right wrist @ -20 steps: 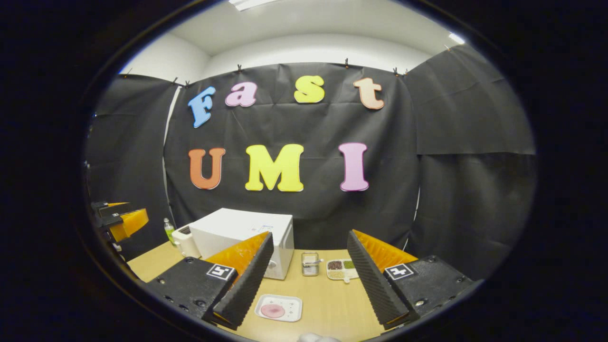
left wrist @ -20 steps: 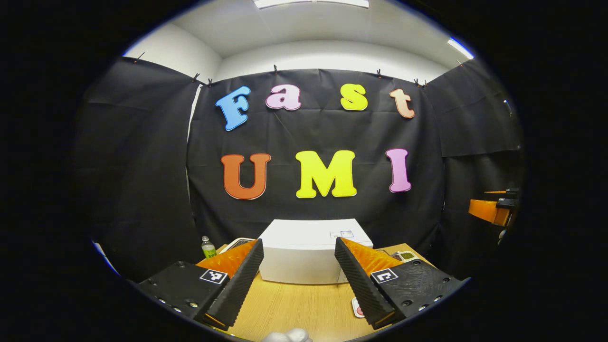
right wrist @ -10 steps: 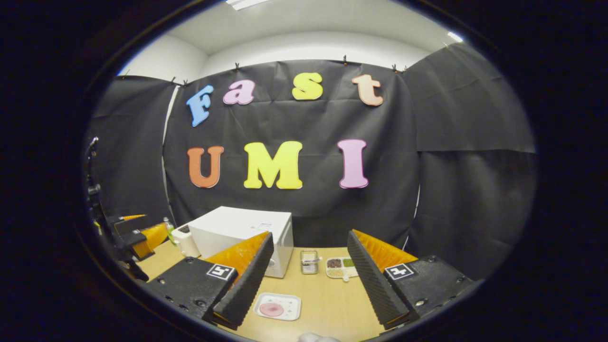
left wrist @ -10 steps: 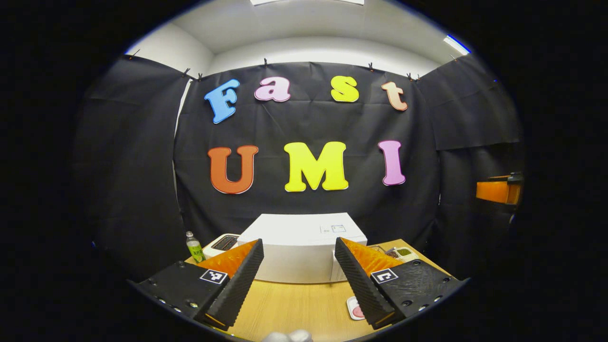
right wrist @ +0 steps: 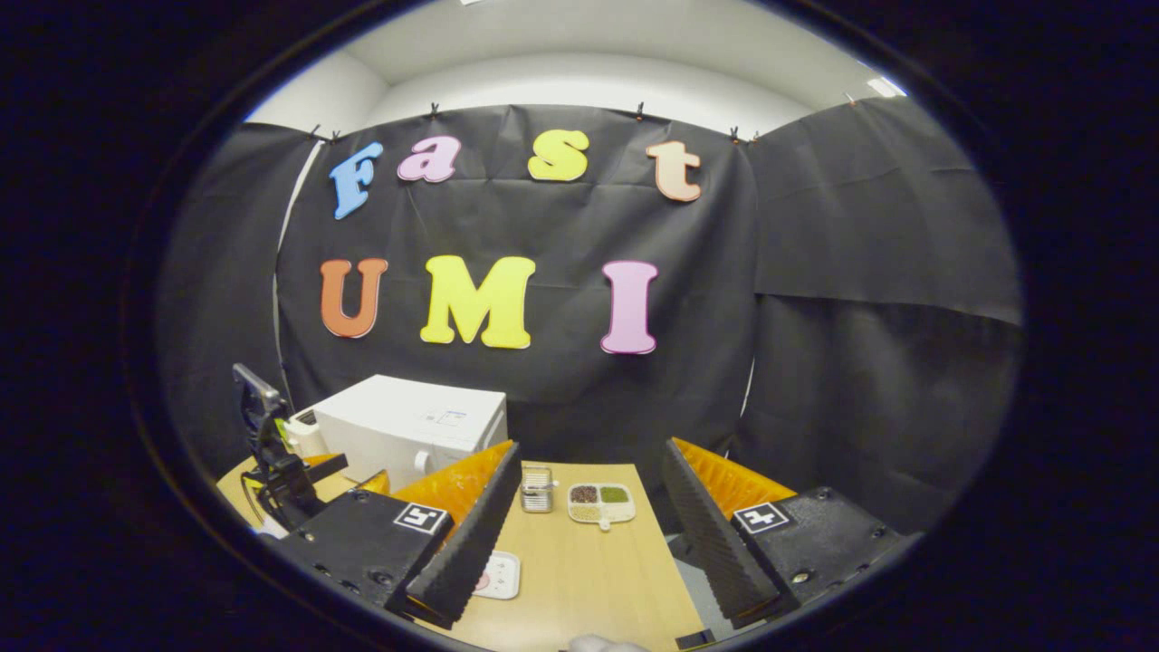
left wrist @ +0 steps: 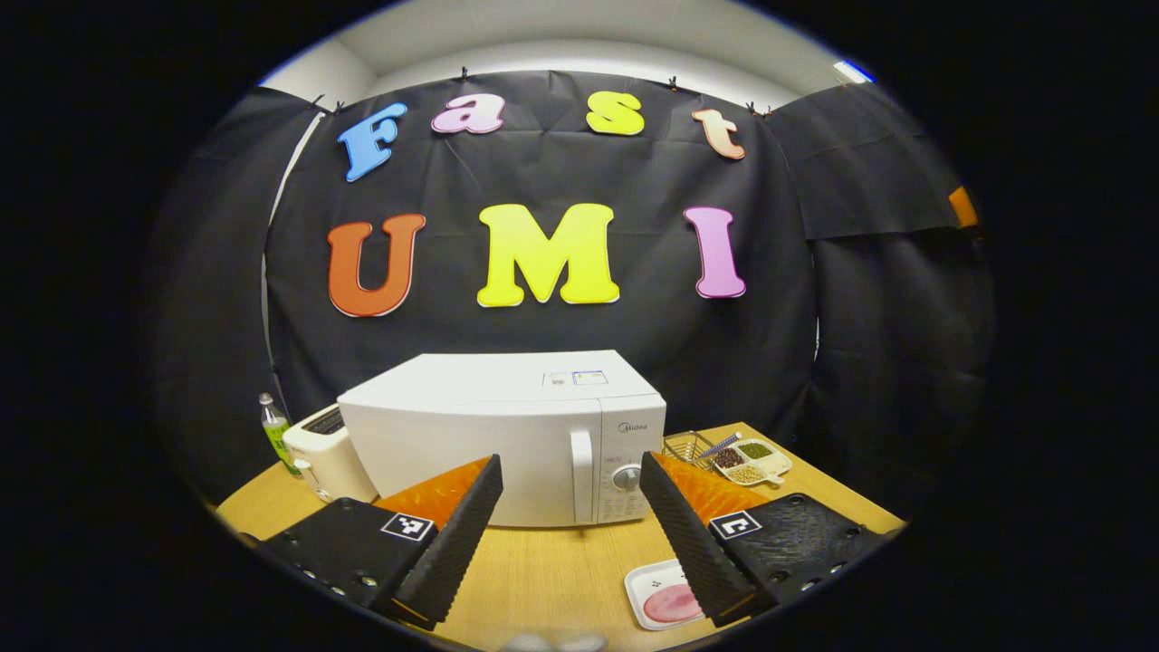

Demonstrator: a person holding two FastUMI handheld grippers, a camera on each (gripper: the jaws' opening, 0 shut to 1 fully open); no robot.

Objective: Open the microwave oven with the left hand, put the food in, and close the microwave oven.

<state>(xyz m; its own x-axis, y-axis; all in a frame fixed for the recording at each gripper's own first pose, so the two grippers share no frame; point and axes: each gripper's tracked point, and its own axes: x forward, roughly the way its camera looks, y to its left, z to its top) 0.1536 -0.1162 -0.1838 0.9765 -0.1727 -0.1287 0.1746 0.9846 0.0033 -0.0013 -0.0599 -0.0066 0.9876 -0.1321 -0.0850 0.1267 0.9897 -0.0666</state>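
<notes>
On the wooden table [left wrist: 552,580] in the left gripper view, we are seeing, from left to right, a bottle [left wrist: 272,430], a toaster [left wrist: 324,460] just beside it, and the microwave [left wrist: 507,435] touching or nearly touching the toaster. The microwave door is closed, its handle [left wrist: 581,462] upright beside the dial [left wrist: 627,478]. Right of it a wire basket [left wrist: 690,445] is sitting next to a divided tray [left wrist: 753,458] of grains. Near the front edge the plate [left wrist: 654,598] is lying with the pink food [left wrist: 672,603] on it, partly hidden behind our right finger.

We are holding the left gripper [left wrist: 569,525] level and low over the table, pointing straight at the microwave front, well short of it. Its fingers are spread wide apart, gripping nothing.

In the right gripper view, the left gripper [right wrist: 281,453] is showing at the far left, raised over the table edge in front of the microwave [right wrist: 412,430]. Further right we are seeing the basket [right wrist: 538,489], then the tray [right wrist: 601,503]. The plate [right wrist: 500,574] is peeking out beside our left finger, on the table [right wrist: 589,580].

We are holding the right gripper [right wrist: 585,534] level above the table's right part, aimed past the tray toward the wall. Its fingers are likewise standing wide apart with nothing between them. It is hanging well apart from the microwave and from the plate.
</notes>
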